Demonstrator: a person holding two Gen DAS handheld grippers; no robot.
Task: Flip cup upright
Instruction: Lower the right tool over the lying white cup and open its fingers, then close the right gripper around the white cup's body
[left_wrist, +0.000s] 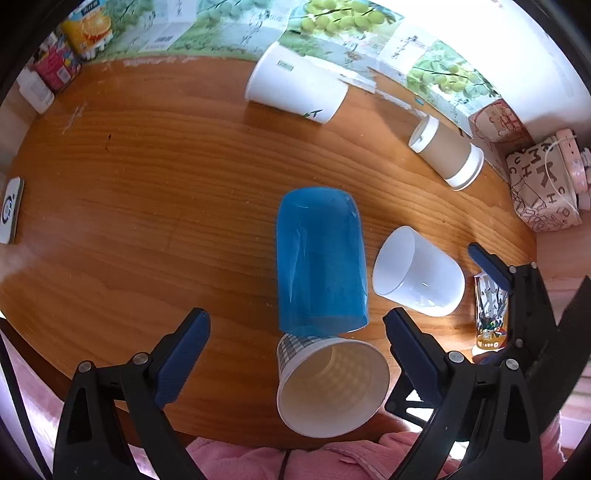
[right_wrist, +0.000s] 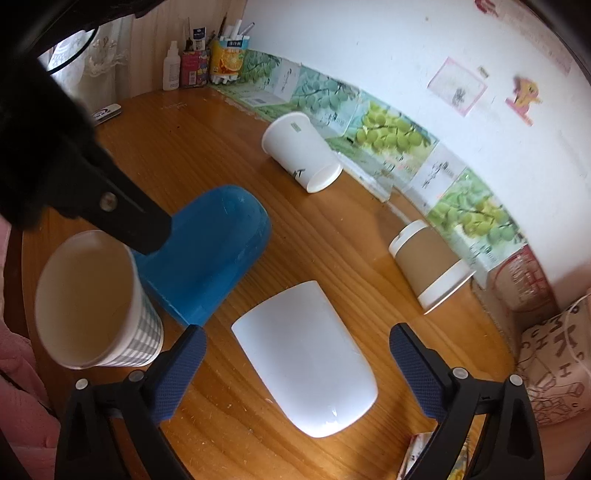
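Nearest the right wrist camera, the right gripper (right_wrist: 297, 354) holds its fingers wide, straddling the white cup (right_wrist: 306, 369) without visible contact. This cup lies on its side on the tabletop (right_wrist: 332, 236), just right of the blue cup (right_wrist: 210, 247); its long axis runs toward the blue cup, mouth that way, base toward the camera. The left gripper (left_wrist: 297, 350) is likewise wide, empty, above the checked paper cup (left_wrist: 328, 384). Risk: the smooth round wall may roll or slip under an off-centre pinch and knock its neighbours.
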